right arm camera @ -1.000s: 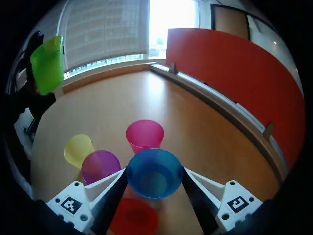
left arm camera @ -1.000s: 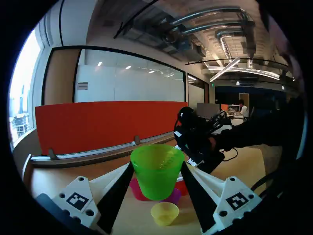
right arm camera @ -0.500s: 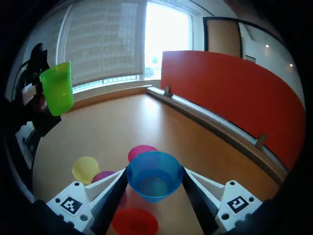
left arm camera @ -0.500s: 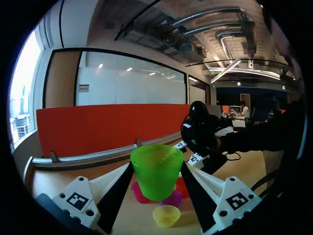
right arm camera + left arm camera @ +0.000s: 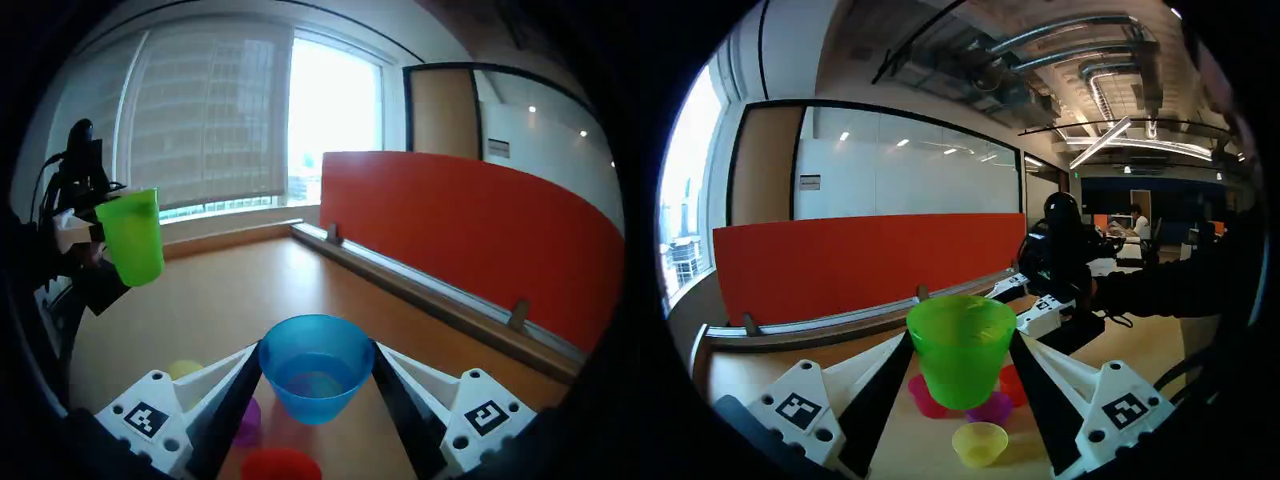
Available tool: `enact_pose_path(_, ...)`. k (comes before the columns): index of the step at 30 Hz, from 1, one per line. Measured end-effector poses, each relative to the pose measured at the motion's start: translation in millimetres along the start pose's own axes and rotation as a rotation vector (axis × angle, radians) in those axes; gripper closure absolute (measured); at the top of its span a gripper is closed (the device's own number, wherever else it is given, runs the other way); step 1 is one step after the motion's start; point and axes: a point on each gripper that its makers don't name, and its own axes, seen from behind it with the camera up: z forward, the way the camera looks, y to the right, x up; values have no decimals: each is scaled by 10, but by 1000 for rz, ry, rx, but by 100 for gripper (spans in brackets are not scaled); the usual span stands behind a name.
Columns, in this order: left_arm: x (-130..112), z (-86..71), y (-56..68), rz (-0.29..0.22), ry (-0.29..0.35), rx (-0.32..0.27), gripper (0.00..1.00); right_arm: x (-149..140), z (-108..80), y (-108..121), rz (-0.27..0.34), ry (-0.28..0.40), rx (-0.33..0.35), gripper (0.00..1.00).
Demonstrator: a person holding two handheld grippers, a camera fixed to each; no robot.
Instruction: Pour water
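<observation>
In the left gripper view, my left gripper is shut on an upright green cup, held above the wooden table. In the right gripper view, my right gripper is shut on a blue cup with a little water in its bottom. The green cup hangs at the far left there, level with the blue cup's rim or higher, in the left gripper. The right gripper and a dark sleeve stand beyond the green cup.
Below the held cups, pink, purple, red and yellow cups stand together on the table. The yellow, purple and red ones peek out under the right gripper. A red partition lines the table's far edge.
My right gripper has risen and tilted up with the blue cup, so the table cups have sunk low in its view. The left gripper and green cup have hardly moved.
</observation>
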Motion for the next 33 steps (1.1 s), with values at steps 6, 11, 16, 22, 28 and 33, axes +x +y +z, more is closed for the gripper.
enact_pose_path(6,9,26,-18,-2,-5,2,15,193,-32,-17,-4,65,-4,6)
enact_pose_path(11,13,48,-45,-3,-6,9,15,389,-66,-24,-4,123,-4,6)
enact_pose_path(16,16,63,-62,-3,-11,12,15,526,-91,-28,-11,155,-7,6)
enact_pose_path(22,28,80,-68,-10,-11,13,15,622,-109,-50,-8,178,1,6)
enact_pose_path(28,44,77,-75,-10,-10,15,15,649,-129,-30,-18,180,-3,6)
enact_pose_path(33,47,94,-63,-11,-8,9,15,726,-170,-63,-53,190,-4,6)
